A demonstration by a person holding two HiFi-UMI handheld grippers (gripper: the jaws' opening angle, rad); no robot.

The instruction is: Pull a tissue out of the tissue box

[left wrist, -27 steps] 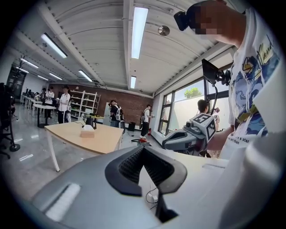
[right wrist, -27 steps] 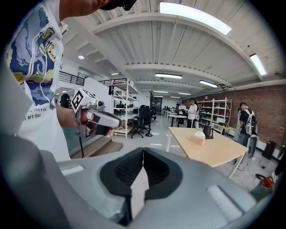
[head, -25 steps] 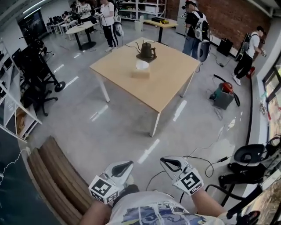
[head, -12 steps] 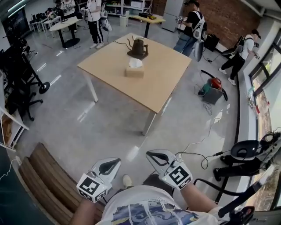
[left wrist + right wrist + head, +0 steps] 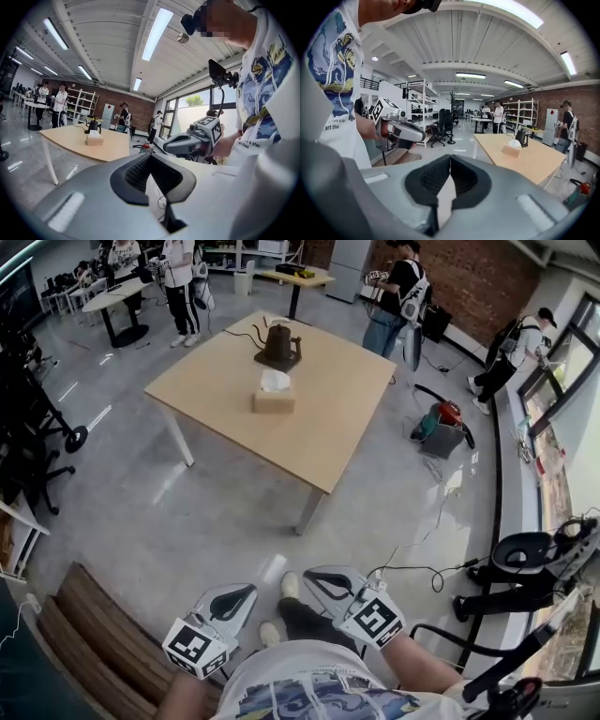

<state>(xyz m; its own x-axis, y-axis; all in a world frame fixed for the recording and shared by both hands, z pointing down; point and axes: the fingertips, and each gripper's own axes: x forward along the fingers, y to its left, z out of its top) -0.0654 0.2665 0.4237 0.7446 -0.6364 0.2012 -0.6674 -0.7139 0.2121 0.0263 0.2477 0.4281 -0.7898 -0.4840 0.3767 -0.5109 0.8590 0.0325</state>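
Head view: we hold both grippers low and close to our body, over the grey floor (image 5: pixel 234 512). The left gripper (image 5: pixel 246 593) and the right gripper (image 5: pixel 314 576) point ahead toward the table (image 5: pixel 347 418), which stands well apart from them. The box (image 5: pixel 273 402) sits on the table near its middle, with a white tissue (image 5: pixel 275 381) sticking up from its top. A dark kettle (image 5: pixel 277 341) stands just behind it. Neither gripper is anywhere near the box. A wooden bench (image 5: pixel 94 624) lies at our left, and several people (image 5: pixel 394 296) stand beyond the table.

Left gripper view: we see its jaws pressed together, tip against tip, with nothing between them. The box shows small and far off on the table at the left, with the kettle behind it. The right gripper shows to the right of the jaws.

Right gripper view: its jaws are likewise closed on each other and carry nothing. The box sits on the table far ahead at the right, with the tissue poking from its top. The left gripper shows at the left.
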